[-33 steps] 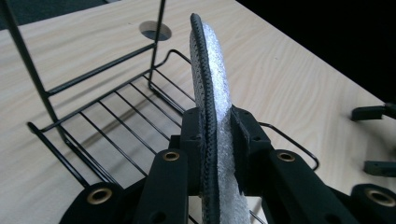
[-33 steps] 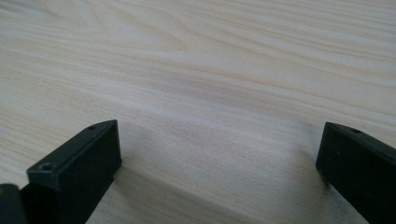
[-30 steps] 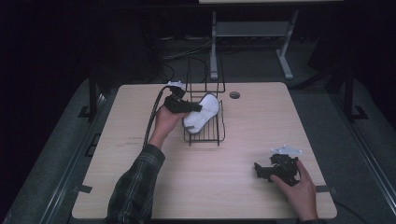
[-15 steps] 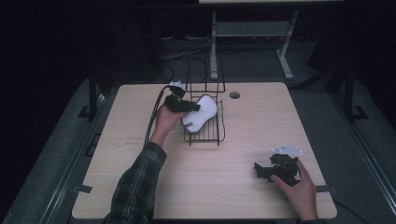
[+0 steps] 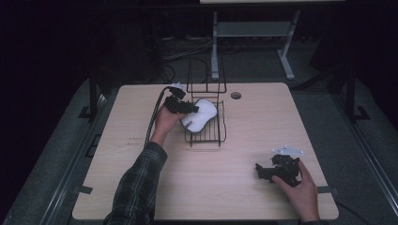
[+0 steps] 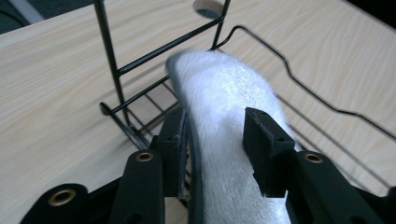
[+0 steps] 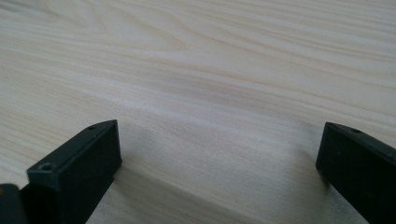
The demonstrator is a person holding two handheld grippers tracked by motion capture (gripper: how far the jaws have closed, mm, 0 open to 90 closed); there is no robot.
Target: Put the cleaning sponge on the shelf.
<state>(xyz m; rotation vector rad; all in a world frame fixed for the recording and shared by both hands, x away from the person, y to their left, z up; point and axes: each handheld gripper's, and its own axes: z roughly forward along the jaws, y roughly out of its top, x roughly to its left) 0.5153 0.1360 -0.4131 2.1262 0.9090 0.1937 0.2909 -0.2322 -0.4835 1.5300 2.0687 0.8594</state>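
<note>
A white fuzzy pad with a dark rim [image 5: 202, 118] lies tilted in a black wire rack [image 5: 206, 137] at the back middle of the table. My left gripper [image 5: 190, 108] reaches in from the rack's left side. In the left gripper view the pad [image 6: 219, 88] runs between the jaws of that gripper [image 6: 219, 135], which have just been opening. The left pad stands close beside the dark rim and the right pad no longer squeezes the fuzz. My right gripper [image 5: 263, 171] rests near the table's front right, held by a hand. Its jaws [image 7: 219, 154] stand wide open over bare wood.
The rack's upright wire back [image 6: 109, 51] rises just beyond the left jaws. A round cable hole [image 5: 236, 95] sits behind the rack. The wooden table [image 5: 141, 187] has free room at the front and left. A black cable [image 5: 155, 117] trails from the left gripper.
The white pad has settled a little lower into the rack, and the left jaws stand wider around it. The right hand has not moved.
</note>
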